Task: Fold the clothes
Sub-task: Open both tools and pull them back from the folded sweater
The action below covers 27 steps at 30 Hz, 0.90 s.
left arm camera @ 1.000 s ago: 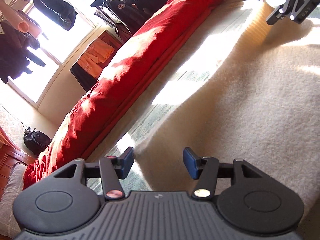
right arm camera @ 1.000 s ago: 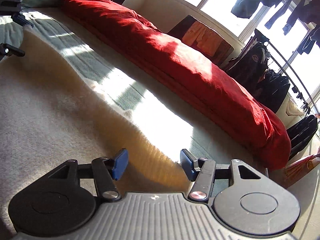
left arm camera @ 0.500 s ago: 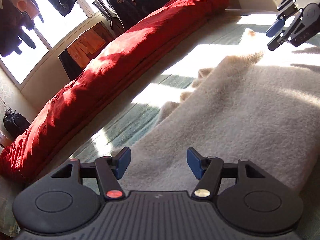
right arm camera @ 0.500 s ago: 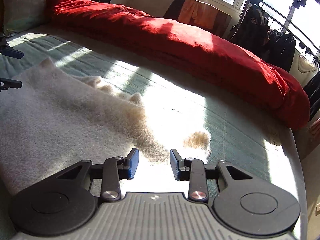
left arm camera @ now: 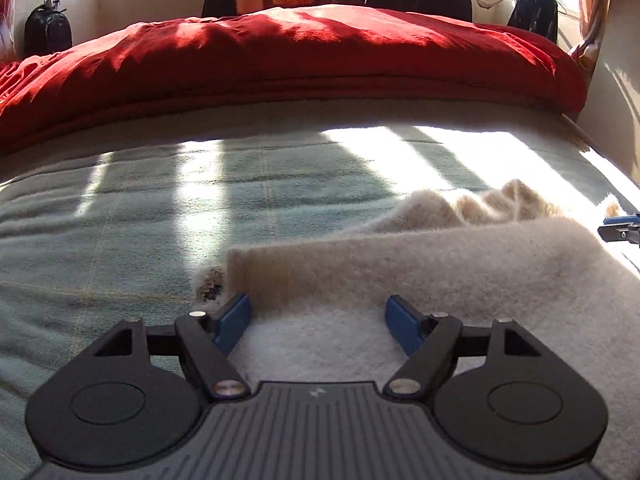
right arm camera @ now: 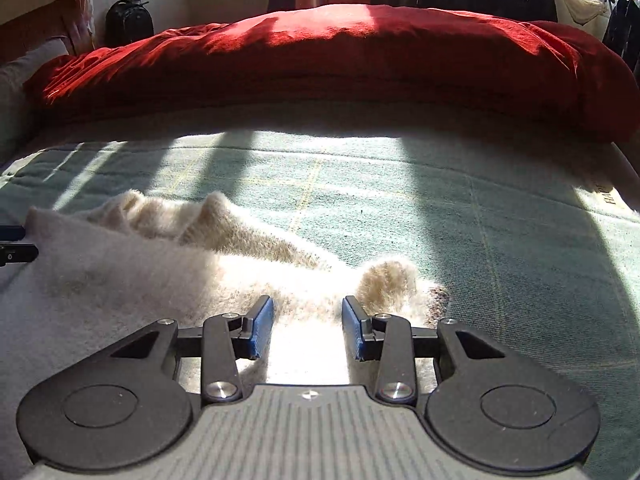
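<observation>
Bed (left arm camera: pixel 120 216), cream sweater (left arm camera: pixel 460 264), both grippers opening, empty

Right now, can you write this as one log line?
step: fold | left gripper: opening, empty | right gripper: opening, empty | fluffy cream sweater: flat on green blanket

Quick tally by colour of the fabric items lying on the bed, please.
Cream: 1, fuzzy sweater
Red: 1, duvet
Green: 1, checked blanket
Total: 3
</observation>
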Each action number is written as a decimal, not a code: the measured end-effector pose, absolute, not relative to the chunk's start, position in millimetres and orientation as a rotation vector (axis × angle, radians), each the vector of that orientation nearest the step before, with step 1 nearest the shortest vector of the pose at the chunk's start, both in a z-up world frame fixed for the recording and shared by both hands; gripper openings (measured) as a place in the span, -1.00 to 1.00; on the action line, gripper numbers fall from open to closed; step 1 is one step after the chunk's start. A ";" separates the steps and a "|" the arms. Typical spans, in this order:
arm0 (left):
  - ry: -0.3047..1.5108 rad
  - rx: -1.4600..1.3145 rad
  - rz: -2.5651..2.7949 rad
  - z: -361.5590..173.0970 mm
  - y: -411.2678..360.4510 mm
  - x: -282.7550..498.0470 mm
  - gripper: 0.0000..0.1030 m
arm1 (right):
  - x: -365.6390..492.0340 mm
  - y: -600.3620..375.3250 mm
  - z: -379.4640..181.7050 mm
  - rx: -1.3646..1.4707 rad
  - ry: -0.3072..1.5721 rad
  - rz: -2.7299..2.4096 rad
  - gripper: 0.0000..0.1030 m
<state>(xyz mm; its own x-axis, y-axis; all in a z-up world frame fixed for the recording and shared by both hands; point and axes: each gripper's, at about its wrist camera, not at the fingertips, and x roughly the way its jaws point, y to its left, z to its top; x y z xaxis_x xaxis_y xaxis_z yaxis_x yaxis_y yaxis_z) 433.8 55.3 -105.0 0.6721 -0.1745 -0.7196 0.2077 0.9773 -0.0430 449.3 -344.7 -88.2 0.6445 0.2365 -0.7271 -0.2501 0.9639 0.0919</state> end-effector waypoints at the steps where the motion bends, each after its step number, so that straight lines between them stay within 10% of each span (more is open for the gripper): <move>1: 0.808 0.038 -0.219 -102.8 58.4 432.5 0.45 | 448.9 -344.7 -87.8 -0.013 0.826 0.279 -0.16; 27: 0.888 0.126 -0.435 -63.7 41.8 291.8 0.43 | 295.6 -361.7 -30.9 0.104 0.909 0.461 0.10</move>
